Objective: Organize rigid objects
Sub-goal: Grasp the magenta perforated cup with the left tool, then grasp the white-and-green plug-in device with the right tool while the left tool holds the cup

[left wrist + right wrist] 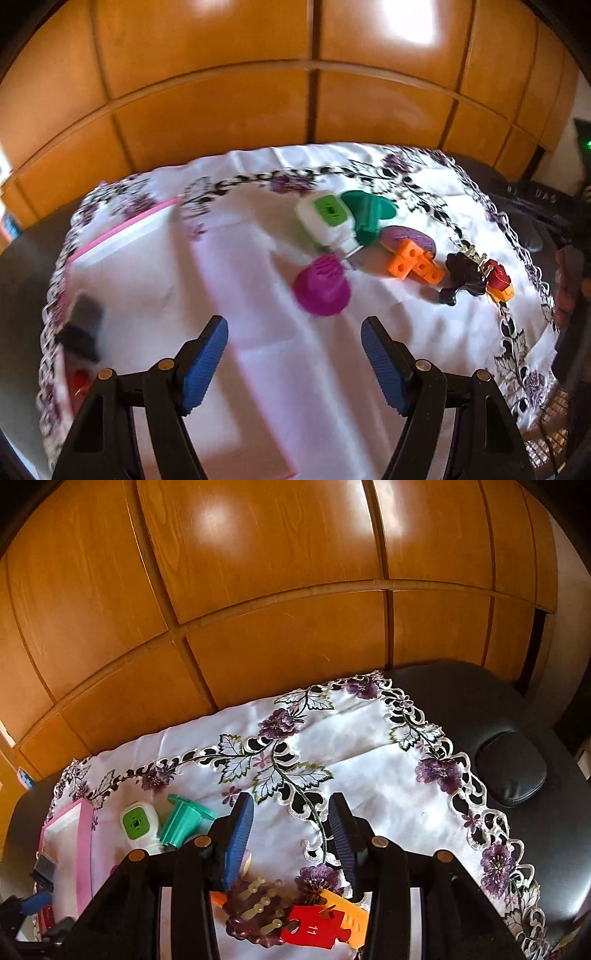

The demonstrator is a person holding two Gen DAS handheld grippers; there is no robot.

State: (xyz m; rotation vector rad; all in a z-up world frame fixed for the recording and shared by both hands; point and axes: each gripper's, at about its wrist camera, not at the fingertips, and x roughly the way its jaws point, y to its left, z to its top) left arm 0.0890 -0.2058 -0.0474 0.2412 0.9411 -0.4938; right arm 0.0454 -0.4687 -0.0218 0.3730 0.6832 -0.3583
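Note:
In the left wrist view a magenta cup-shaped piece [322,290] lies just ahead of my open, empty left gripper [293,341]. Behind it are a white and green device [327,221], a teal spool [367,214], a purple disc [408,238], orange blocks [415,262], a dark brown hair clip [463,275] and a red and orange puzzle piece [500,282]. In the right wrist view my right gripper [291,814] is open and empty above the cloth; the hair clip [255,915] and red puzzle piece [316,928] lie between its arms.
A pink-rimmed white tray [122,236] sits at the left, also in the right wrist view [83,853], with small dark items beside it. The embroidered white cloth [354,738] covers a black padded table [509,771]. Wooden cabinet doors [258,590] stand behind.

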